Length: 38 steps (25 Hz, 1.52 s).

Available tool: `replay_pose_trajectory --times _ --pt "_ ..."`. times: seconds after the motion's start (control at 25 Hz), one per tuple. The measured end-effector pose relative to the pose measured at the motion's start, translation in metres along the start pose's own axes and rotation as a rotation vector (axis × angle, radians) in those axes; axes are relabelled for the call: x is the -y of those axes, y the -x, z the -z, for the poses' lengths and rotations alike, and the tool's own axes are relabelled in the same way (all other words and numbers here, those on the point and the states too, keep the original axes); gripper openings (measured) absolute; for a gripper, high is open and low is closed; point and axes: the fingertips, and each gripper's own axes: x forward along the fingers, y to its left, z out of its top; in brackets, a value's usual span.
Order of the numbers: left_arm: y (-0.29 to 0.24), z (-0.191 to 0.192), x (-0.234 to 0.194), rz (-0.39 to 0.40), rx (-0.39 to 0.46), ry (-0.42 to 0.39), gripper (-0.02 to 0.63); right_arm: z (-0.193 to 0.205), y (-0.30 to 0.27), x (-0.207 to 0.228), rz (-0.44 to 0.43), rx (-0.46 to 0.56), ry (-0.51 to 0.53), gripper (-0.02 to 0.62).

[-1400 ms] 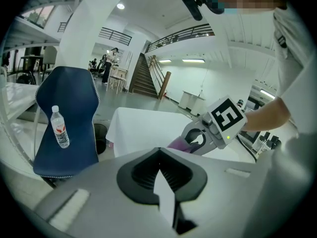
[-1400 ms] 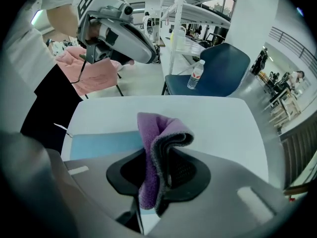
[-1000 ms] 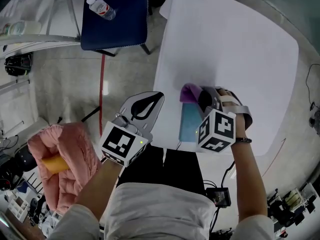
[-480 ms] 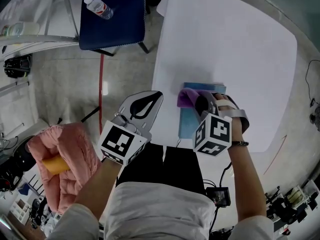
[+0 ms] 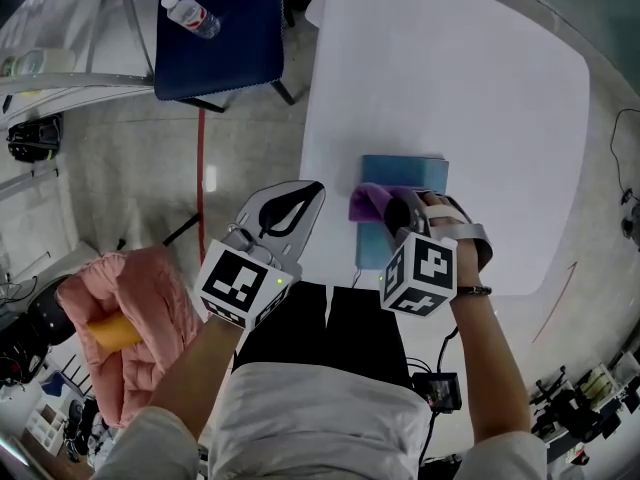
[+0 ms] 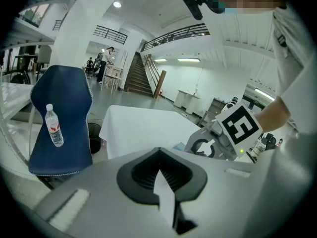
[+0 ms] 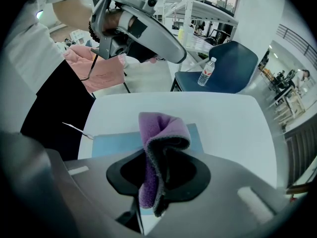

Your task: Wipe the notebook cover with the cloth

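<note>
Jaws of my right gripper (image 5: 400,211) pinch a folded purple cloth (image 7: 157,133), and its loose fold bulges out ahead of them. The cloth looks to rest on the blue notebook (image 5: 408,173), which lies flat on the white worktop (image 5: 480,78) close to the edge nearest me. It meets the cover at the left side, about midway along. I judge the wiping to be under way, since the far half and right side of the cover show bare. Next I should press the cloth down lightly and drag it across those parts without sliding the notebook. My left gripper (image 6: 165,195) hangs off the worktop over the floor, jaws pressed together on nothing, apart from the notebook.
</note>
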Motion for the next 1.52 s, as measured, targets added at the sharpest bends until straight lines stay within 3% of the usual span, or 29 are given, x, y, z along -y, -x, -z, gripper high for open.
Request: replay_pose_trajectory --times 1.52 --pt "0.004 0.014 0.046 0.027 -0.001 -0.022 0.0 0.02 0.013 -0.101 -0.146 -0.001 -0.049 0.109"
